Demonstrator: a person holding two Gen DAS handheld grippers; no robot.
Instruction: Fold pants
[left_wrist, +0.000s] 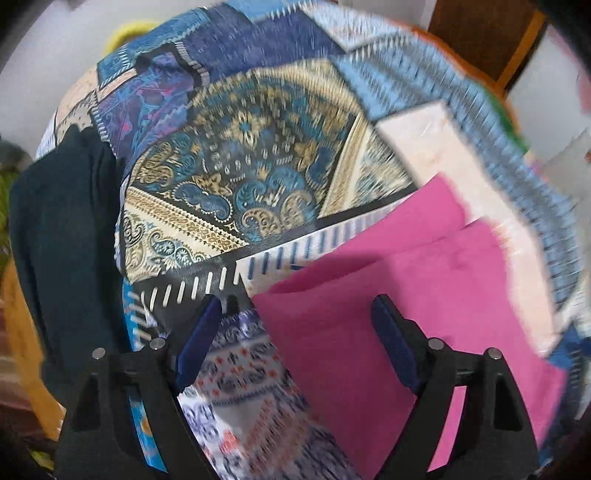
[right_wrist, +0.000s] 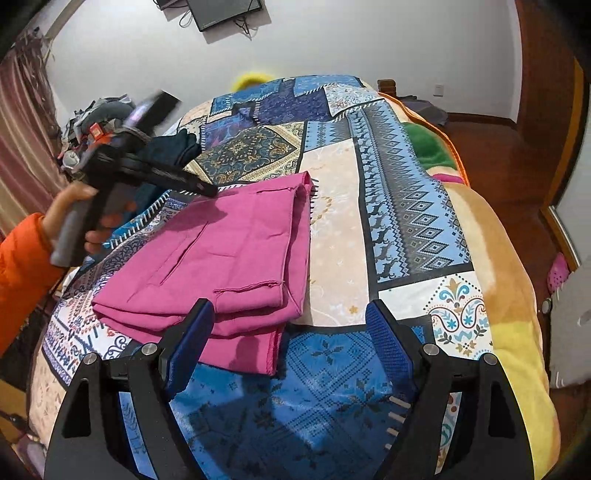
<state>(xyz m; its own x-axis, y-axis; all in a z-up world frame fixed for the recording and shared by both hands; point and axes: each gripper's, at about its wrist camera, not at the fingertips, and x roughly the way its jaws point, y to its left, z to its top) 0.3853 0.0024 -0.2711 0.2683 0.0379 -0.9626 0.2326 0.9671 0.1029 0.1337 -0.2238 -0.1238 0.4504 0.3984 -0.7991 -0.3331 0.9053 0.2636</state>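
We are judging the fold nearly done: the pants are lying stacked in layers on the quilt, at 11 o'clock from our right gripper, while both it and the left gripper are gaping wide, holding nothing.

The folded magenta cotton pants are lying plain pink on the blue, cream and gold patchwork bedspread; a dark navy garment is showing beside an orange sleeve.
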